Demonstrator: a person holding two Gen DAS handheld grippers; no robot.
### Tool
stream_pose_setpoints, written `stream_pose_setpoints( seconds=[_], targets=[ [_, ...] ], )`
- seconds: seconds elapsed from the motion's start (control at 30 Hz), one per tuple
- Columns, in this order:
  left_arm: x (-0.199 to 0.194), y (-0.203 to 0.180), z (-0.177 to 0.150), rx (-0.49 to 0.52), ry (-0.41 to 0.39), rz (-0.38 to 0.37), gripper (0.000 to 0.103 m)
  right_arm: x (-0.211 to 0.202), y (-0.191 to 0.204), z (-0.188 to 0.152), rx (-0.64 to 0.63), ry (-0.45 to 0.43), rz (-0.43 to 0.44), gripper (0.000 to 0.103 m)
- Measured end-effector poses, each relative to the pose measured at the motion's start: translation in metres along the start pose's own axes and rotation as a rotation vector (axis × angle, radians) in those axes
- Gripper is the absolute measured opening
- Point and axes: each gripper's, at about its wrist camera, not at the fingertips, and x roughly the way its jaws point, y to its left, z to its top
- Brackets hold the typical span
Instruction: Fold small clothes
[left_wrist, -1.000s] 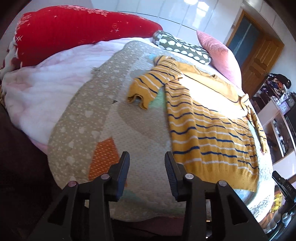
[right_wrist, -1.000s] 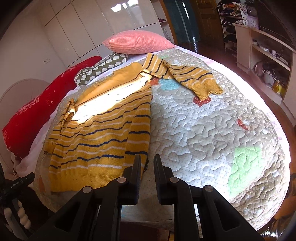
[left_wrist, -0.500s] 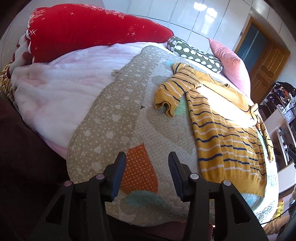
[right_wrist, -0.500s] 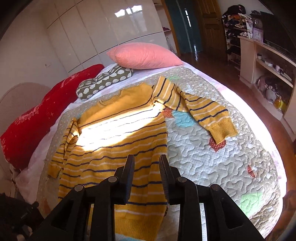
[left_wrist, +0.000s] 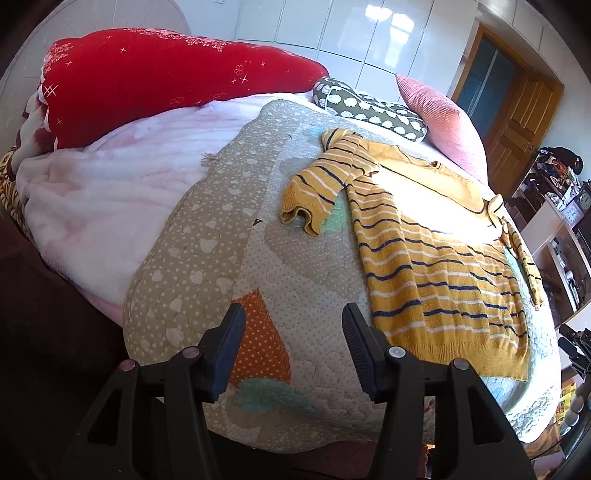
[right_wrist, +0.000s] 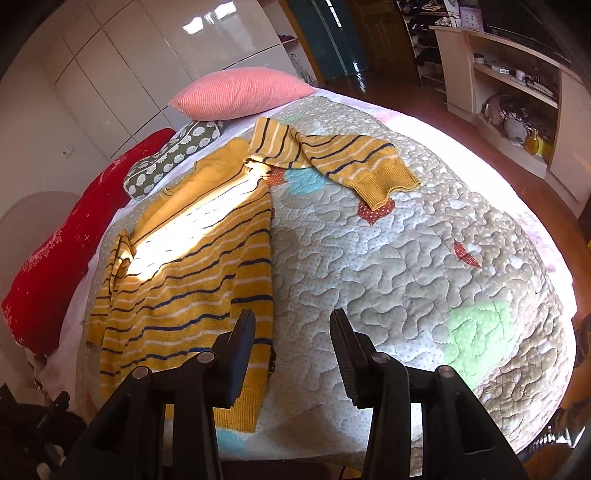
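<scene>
Left wrist view: the left gripper (left_wrist: 291, 345) is hovering over the quilt (left_wrist: 221, 236) with its jaws apart and nothing between them. The striped sweater (left_wrist: 436, 266) is lying flat at 1 o'clock, its near sleeve (left_wrist: 317, 192) bent outward at 12 o'clock. To do the step well, the fingers should be closing on the sleeve cuff only, not the quilt beneath, and carrying it across the body panel.

Right wrist view: the right gripper (right_wrist: 291, 350) is hanging above the sweater (right_wrist: 192, 266) hem edge, jaws parted and empty. The far sleeve (right_wrist: 332, 158) is lying at 12 o'clock. Both sleeves should be folding inward before the hem.

No readable writing is appearing; shelf items at 2 o'clock are possibly labelled, but too small to tell
</scene>
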Motion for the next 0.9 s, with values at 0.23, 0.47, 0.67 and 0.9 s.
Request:
stream_pose_setpoints(
  seconds=[0.23,0.47,0.67,0.9],
  targets=[
    [0.008,-0.007,-0.004,0.007,0.031,-0.011,0.054,-0.001,0.005,-0.002,-0.024,-0.006,-0.002,0.045],
    [0.006,-0.012,-0.001,0.038,0.027,0.009,0.056,0.011,0.004,0.001,-0.038,-0.007,-0.006,0.045],
    [0.019,-0.029,0.005,0.096,0.053,0.025,0.058,0.034,0.002,0.046,-0.187,-0.079,-0.095,0.045],
    [0.030,-0.066,0.009,0.127,0.091,-0.014,0.058,0.079,-0.014,0.107,-0.285,-0.074,-0.182,0.047]
  ],
)
